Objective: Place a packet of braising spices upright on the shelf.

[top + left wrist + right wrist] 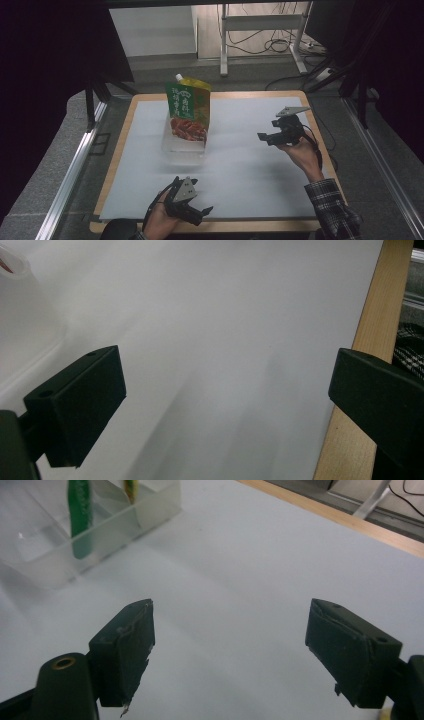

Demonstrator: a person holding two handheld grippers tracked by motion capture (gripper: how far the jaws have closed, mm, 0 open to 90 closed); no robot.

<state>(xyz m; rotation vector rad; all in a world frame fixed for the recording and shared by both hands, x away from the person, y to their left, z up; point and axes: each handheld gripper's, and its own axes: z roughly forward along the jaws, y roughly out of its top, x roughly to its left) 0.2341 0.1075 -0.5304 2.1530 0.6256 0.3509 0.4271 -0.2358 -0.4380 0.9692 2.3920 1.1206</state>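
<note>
Seen from above: a wooden-edged surface (125, 131) covered by a pale grey-white sheet (240, 165). Standing upright on it, a green spouted pouch (188, 111) with a white cap at its top left corner, a yellow upper edge, pale lettering on the green front and a red food picture across the lower half. Held inside a clear plastic container (182, 145), rectangular and open-topped, with the pouch rising well above its rim.

Left tool (197, 210), gripped by the left hand (161, 224) at the near edge of the surface, jaws released and wide apart, pointing to the right, nothing between them. Pouch and container ahead of this tool, well apart from it, toward the far side. Grey three-cornered plate on top of the tool.

Right tool (266, 138), gripped by the right hand (303, 152) with a plaid sleeve (332, 207) behind it, raised above the right part of the surface. Jaws released and spread, pointing left toward the container, which sits well apart from their tips.

Along the left tool's (225, 405) own jaws: bare sheet between them, wooden edge by one jaw. Along the right tool's (230, 645) jaws: bare sheet between them, the clear container (100, 535) ahead, the pouch's green base (80, 517) showing through its wall.
</note>
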